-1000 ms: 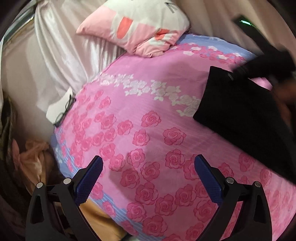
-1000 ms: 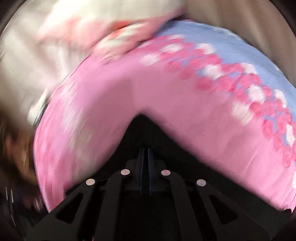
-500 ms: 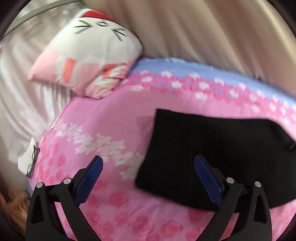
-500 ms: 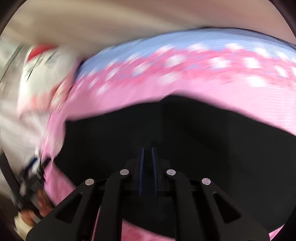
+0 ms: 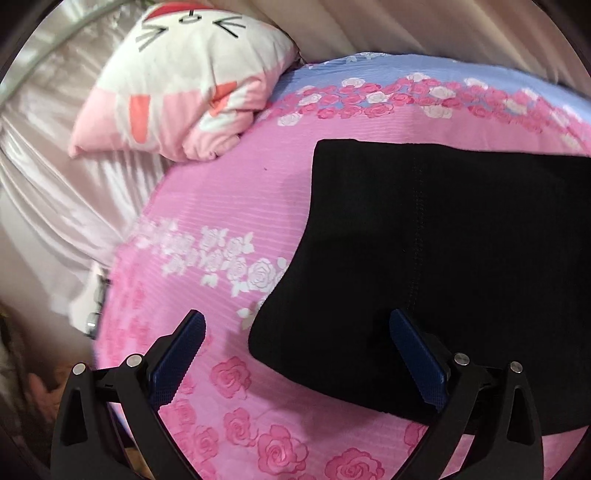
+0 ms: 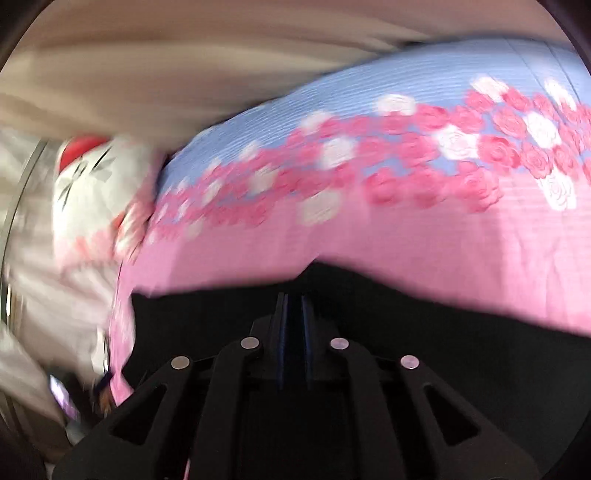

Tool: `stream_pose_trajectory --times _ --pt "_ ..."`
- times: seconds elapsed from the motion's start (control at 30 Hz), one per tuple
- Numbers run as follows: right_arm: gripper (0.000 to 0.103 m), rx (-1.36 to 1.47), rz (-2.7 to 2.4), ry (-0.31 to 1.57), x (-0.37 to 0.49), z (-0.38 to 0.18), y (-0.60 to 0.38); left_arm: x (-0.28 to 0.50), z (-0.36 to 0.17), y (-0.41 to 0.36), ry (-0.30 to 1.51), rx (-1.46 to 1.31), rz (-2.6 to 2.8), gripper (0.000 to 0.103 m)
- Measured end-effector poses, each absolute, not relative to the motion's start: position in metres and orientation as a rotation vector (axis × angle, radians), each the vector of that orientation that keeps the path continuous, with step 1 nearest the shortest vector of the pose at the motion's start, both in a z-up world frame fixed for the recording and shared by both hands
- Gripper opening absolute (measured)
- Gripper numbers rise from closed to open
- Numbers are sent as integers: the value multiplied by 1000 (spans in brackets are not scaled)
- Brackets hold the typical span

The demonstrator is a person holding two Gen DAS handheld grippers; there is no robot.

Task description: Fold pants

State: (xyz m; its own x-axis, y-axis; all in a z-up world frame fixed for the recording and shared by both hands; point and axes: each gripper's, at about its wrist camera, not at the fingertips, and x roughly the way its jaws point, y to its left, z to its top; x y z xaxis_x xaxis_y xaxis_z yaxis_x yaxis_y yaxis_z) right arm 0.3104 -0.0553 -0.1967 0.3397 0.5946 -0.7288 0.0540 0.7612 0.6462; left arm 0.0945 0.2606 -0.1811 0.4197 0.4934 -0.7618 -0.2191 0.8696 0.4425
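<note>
**Black pants flat on the rose bedspread, one gripper wide, one closed**

Here we are over the bed, and the black pants [image 5: 443, 258] lie spread flat on the pink rose bedspread [image 5: 229, 206], right of centre in the left wrist view. Their long axis runs across the bed, from a straight, squared-off end facing the pillow side out toward the right edge of the picture, where the cloth leaves the view. That squared end runs roughly top to bottom, then curves in to a rounded near corner. A faint stitched seam crosses the cloth top to bottom.

The left gripper [image 5: 295, 354] hovers above that near corner with its blue fingers [image 5: 177, 362] spread wide, nothing between them; the right-hand finger sits over the black cloth, the other over pink roses.

Over to the right wrist view, blurred with motion: the right gripper [image 6: 293, 306] has its fingers pressed together, tips over the far edge of the pants [image 6: 461, 354]. Whether any cloth is pinched there, I cannot tell.

The cat-face pillow [image 5: 184, 85] rests at the far left corner of the bedspread, well apart from the pants, with pale curtains [image 5: 406, 22] behind.
</note>
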Motion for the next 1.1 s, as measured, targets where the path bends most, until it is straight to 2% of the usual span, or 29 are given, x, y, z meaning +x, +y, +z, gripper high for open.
stream_pose_trajectory --times 0.07,0.1,0.2,0.37,0.47,0.6,0.67,0.7,0.77,0.8,0.83,0.97,1.1 --pt "0 668 435 1205 313 -185 -59 95 -182 253 1043 339 494 98" --pt "4 631 490 1158 306 -170 -60 96 -180 251 1052 347 510 98" --pt "5 543 461 1082 274 -150 -77 97 -166 247 1056 326 519 98" --pt "6 583 374 1127 281 -191 -68 114 -142 219 1000 263 477 98" --pt "5 426 381 1092 288 -182 -46 143 -159 214 1047 259 509 98" --pt "6 521 351 1025 281 -167 -75 158 -183 234 1087 258 545 98" --pt "6 497 401 1109 292 -186 -60 157 -182 239 1071 245 520 98" --pt "0 471 399 1116 296 -192 -56 156 -183 238 1064 255 514 98" --pt "0 512 370 1072 307 -195 -63 155 -184 234 1050 287 521 98" --pt "1 560 308 1091 314 -192 -73 155 -184 231 1050 301 525 98" --pt "7 588 284 1082 313 -186 -81 156 -183 229 1053 312 527 98" --pt "7 530 346 963 251 -147 -117 153 -167 219 1053 329 523 98" --pt "8 497 208 992 152 -162 -204 133 -133 172 977 289 423 98"
